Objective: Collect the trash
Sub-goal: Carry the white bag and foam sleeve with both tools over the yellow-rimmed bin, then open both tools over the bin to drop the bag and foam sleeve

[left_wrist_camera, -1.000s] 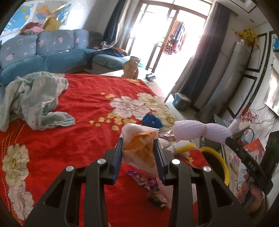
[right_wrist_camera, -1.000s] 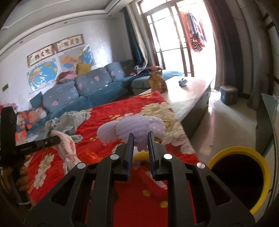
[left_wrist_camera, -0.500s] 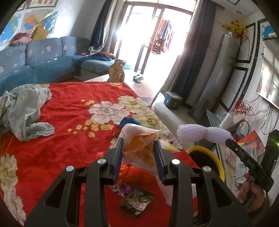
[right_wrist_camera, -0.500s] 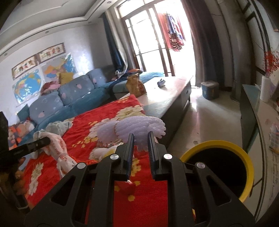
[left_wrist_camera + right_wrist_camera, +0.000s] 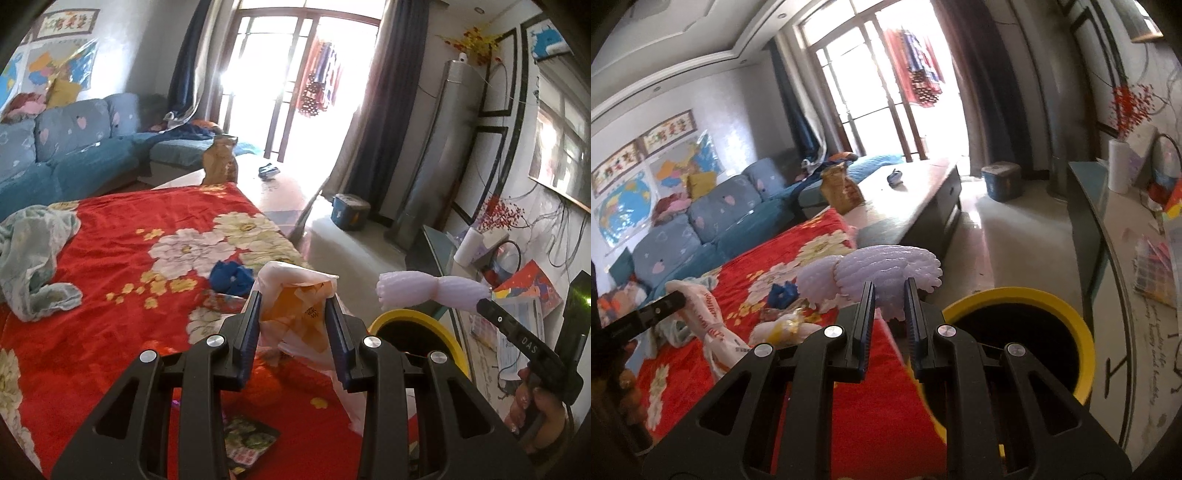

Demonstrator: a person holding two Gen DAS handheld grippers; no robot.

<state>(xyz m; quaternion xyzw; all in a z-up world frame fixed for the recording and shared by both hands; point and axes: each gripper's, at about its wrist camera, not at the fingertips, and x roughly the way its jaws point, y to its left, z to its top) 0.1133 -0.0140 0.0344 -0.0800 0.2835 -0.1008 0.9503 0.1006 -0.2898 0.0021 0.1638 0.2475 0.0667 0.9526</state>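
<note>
Both pairs of jaws are closed on trash: the left gripper (image 5: 293,325) stands partly open around a crumpled plastic bag (image 5: 297,295), white with orange print, and its pads press the bag from both sides, while the right gripper (image 5: 889,314) is almost fully closed on a purple foam net (image 5: 886,273), the soft kind that wraps fruit. Going from big to small, the red blanket (image 5: 110,295) with flowers covers the table, and a yellow bin (image 5: 1019,347) with a dark inside stands just beside its edge, below and to the right of the net. On the blanket lie a pale green cloth (image 5: 33,251), a blue rag (image 5: 231,277), and a small printed wrapper (image 5: 247,443) near the left gripper's body. In the right view I see also another white and yellow bag (image 5: 783,330) on the blanket. I judge that both held things are very light and soft; they will fold and give way under the pads. The bag is slippery and can slide out if only a thin edge is held, so a bunched part is better. The net is springy and holds well at its narrow waist. Neither can break. Because they are so light, they may cling to the pads when released over the bin.
</note>
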